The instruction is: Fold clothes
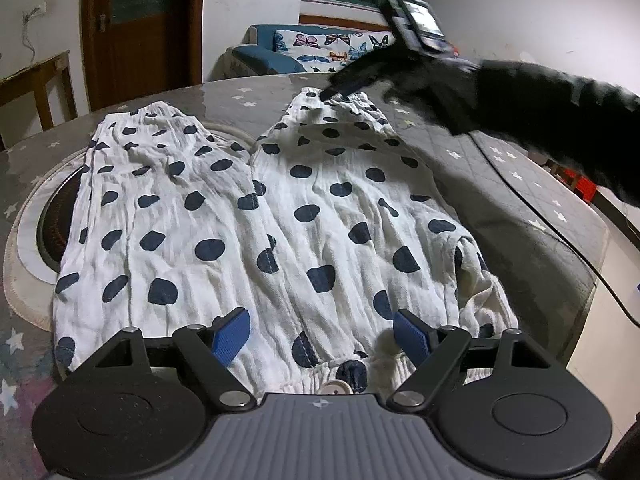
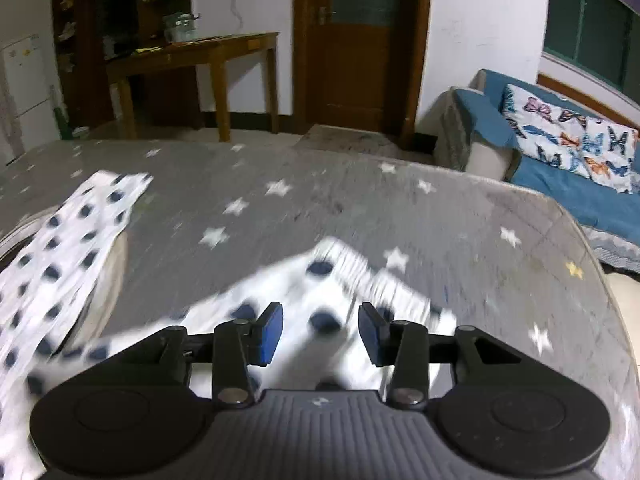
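Note:
White trousers with navy dots [image 1: 280, 208] lie spread flat on the table, both legs pointing away from me. My left gripper [image 1: 322, 334] hovers open over the waistband, its blue pads [image 1: 232, 336] wide apart and the cloth lying loose between them. My right gripper [image 1: 340, 88], held by a black-sleeved arm, is at the cuff of the right leg. In the right wrist view, which is blurred, the right gripper [image 2: 320, 332] has its jaws apart over that cuff [image 2: 320, 276], pressing on nothing. The other leg [image 2: 80, 220] lies to the left.
The table carries a grey cloth with white stars [image 1: 520, 200]. A round dark hotplate with a pale rim [image 1: 44, 220] sits partly under the left leg. A black cable [image 1: 612, 280] runs off the right edge. Beyond are a blue sofa [image 2: 580, 184], a wooden door [image 2: 360, 40] and a side table [image 2: 192, 56].

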Demonstrator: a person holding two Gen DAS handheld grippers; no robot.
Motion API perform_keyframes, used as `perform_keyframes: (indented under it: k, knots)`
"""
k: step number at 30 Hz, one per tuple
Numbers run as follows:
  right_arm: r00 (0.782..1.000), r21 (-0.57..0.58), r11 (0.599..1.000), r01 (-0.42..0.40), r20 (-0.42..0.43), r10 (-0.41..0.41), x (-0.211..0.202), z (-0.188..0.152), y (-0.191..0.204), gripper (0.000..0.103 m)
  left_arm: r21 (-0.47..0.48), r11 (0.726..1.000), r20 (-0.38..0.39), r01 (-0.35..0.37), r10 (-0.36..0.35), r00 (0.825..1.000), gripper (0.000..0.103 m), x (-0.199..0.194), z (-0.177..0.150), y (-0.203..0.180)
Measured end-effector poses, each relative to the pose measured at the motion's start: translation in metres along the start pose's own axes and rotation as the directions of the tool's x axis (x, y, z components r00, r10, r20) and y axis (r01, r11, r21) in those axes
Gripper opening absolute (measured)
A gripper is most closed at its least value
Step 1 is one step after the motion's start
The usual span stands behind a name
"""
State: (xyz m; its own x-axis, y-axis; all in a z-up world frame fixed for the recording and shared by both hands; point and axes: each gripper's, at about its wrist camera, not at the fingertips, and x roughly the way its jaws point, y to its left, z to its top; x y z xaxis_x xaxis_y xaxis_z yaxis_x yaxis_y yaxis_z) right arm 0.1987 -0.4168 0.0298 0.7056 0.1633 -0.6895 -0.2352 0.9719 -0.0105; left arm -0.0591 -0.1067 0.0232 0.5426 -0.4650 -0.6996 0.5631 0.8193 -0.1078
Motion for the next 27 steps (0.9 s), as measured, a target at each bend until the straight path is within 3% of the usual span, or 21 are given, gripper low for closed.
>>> perform_keyframes:
  k: [4, 10, 15, 18, 23, 25, 27]
  knots:
    - [0.999, 0.011, 1.000, 0.000, -0.039, 0.001, -0.009, -0.023, 0.000, 0.045, 0.004, 1.000, 0.025, -0.005, 0.005, 1.000, 0.082, -0.008, 0.002, 0.000]
    - [1.000, 0.032, 0.999, 0.006, -0.005, -0.006, -0.042, -0.036, 0.007, 0.047, -0.018, 0.999, 0.089, -0.046, 0.048, 0.995, 0.082, -0.026, 0.011, 0.012]
    - [0.992, 0.000, 0.992, -0.129, 0.014, 0.129, -0.085, -0.056, 0.041, 0.049, -0.103, 0.993, 0.116, -0.064, 0.076, 0.990, 0.079, -0.031, 0.024, 0.041]
    - [0.975, -0.040, 0.974, -0.222, 0.009, 0.222, -0.107, -0.074, 0.074, 0.051, -0.149, 0.987, 0.109, -0.063, 0.080, 0.991, 0.069, -0.028, 0.028, 0.059]
    - [0.941, -0.093, 0.937, -0.336, 0.013, 0.339, -0.142, -0.101, 0.119, 0.051, -0.189, 0.978, 0.077, -0.083, 0.099, 0.992, 0.034, -0.016, 0.022, 0.080]
    - [0.926, -0.119, 0.919, -0.375, 0.005, 0.378, -0.154, -0.114, 0.136, 0.051, -0.202, 0.976, 0.066, -0.086, 0.101, 0.993, 0.027, -0.013, 0.017, 0.086]
    - [0.926, -0.148, 0.915, -0.375, -0.007, 0.379, -0.161, -0.125, 0.148, 0.051, -0.209, 0.974, 0.059, -0.082, 0.097, 0.994, 0.023, -0.012, 0.012, 0.089]
